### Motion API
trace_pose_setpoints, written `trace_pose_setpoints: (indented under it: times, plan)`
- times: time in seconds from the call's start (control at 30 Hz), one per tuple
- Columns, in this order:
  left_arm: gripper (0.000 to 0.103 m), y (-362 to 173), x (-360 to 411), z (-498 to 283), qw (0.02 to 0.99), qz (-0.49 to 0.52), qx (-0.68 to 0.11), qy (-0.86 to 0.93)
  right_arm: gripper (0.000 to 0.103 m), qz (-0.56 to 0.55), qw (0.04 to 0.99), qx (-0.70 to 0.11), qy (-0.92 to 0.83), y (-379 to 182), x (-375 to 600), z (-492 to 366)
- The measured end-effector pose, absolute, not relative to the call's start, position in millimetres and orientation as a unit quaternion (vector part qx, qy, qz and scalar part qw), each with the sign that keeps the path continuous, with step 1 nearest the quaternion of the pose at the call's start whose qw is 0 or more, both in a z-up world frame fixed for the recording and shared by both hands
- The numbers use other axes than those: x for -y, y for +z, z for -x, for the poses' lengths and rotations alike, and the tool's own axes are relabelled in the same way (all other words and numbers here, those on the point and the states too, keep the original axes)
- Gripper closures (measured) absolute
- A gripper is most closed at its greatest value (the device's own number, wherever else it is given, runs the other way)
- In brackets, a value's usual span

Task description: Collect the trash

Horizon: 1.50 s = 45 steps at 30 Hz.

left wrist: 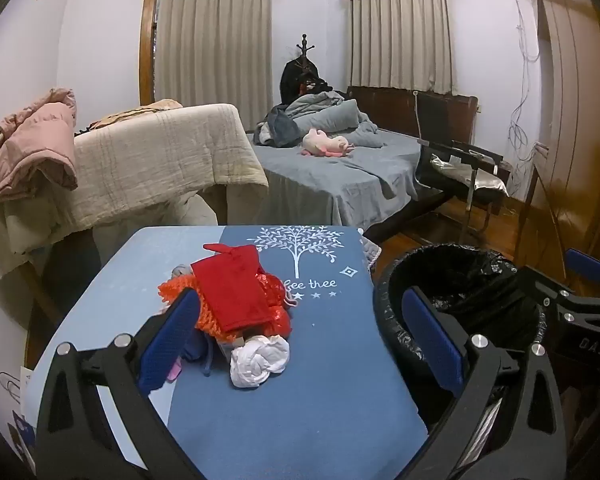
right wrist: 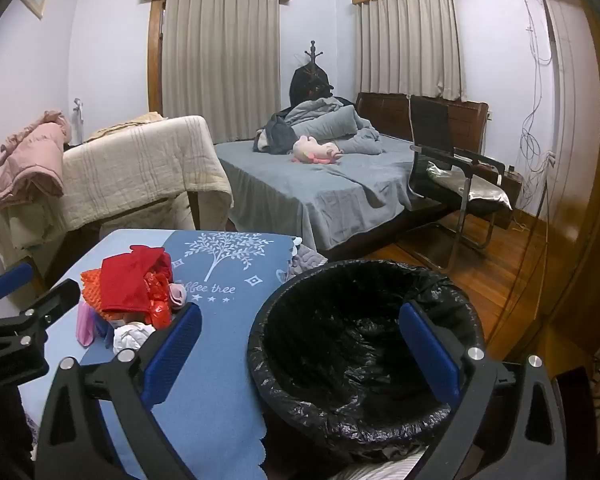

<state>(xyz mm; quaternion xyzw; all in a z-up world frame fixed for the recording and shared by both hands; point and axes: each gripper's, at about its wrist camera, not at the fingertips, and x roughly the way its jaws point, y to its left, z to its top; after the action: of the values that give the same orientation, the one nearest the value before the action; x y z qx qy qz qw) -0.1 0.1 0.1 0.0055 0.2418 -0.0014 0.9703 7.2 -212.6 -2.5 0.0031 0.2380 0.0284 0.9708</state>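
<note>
A heap of trash lies on a blue-clothed table (left wrist: pixel 324 392): a red paper bag (left wrist: pixel 236 288) on top, orange foam netting (left wrist: pixel 178 292) under it, a crumpled white wad (left wrist: pixel 260 360) in front. My left gripper (left wrist: pixel 300 328) hovers open just short of the heap, nothing between its blue pads. To the right of the table stands a bin with a black liner (right wrist: pixel 364 344). My right gripper (right wrist: pixel 300 340) is open above the bin's mouth and holds nothing. In the right wrist view the red paper bag (right wrist: pixel 128 280) and the white wad (right wrist: pixel 130 338) lie at the left.
Behind the table stands a sofa under a beige throw (left wrist: pixel 160 160) with a pink jacket (left wrist: pixel 28 148). A bed with grey bedding (left wrist: pixel 340 168) and a black chair (right wrist: pixel 456 176) lie farther back. Wooden floor (right wrist: pixel 496 256) runs right of the bin.
</note>
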Motion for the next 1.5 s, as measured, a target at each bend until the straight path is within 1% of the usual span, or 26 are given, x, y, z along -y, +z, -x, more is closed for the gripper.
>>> trace_pose_setpoints:
  times: [1.5]
  plan:
    - [0.005,0.1,-0.3,0.0,0.971,-0.003,-0.241,-0.002,0.006,-0.005,0.970,-0.242,0.029,-4.3,210.2,-9.0]
